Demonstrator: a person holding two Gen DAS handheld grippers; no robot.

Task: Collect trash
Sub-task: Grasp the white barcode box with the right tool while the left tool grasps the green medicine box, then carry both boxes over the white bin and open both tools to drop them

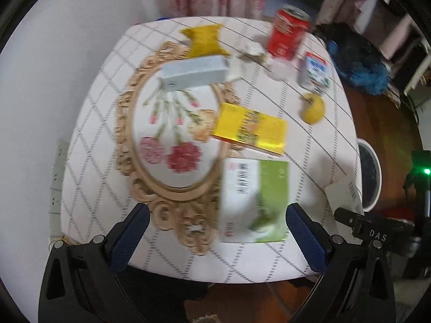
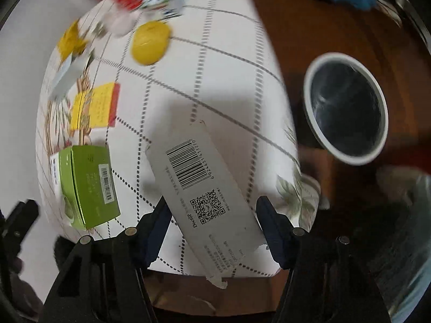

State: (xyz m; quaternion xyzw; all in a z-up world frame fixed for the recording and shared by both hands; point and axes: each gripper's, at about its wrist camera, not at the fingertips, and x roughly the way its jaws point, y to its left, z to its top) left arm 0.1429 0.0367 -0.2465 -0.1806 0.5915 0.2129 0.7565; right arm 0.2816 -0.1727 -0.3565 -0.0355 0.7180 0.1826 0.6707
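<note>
My right gripper (image 2: 212, 202) is shut on a long grey carton (image 2: 199, 177) with a barcode and QR code, held over the table's near right edge. A white-rimmed bin with a black liner (image 2: 347, 110) stands on the floor to its right. My left gripper (image 1: 218, 231) is open above the table's near edge, its blue pads either side of a green and white box (image 1: 254, 202). Further back lie a yellow box (image 1: 250, 129), a grey-blue box (image 1: 194, 74), a yellow wrapper (image 1: 203, 39), a red can (image 1: 289, 33), a milk carton (image 1: 316, 71) and a yellow fruit (image 1: 313, 107).
The small table (image 1: 89, 140) has a white grid cloth with an embroidered oval of flowers. A white wall is to the left, with a socket strip (image 1: 58, 177). Brown wooden floor (image 2: 291, 27) lies right of the table, with a blue and black heap (image 1: 355, 64) beyond.
</note>
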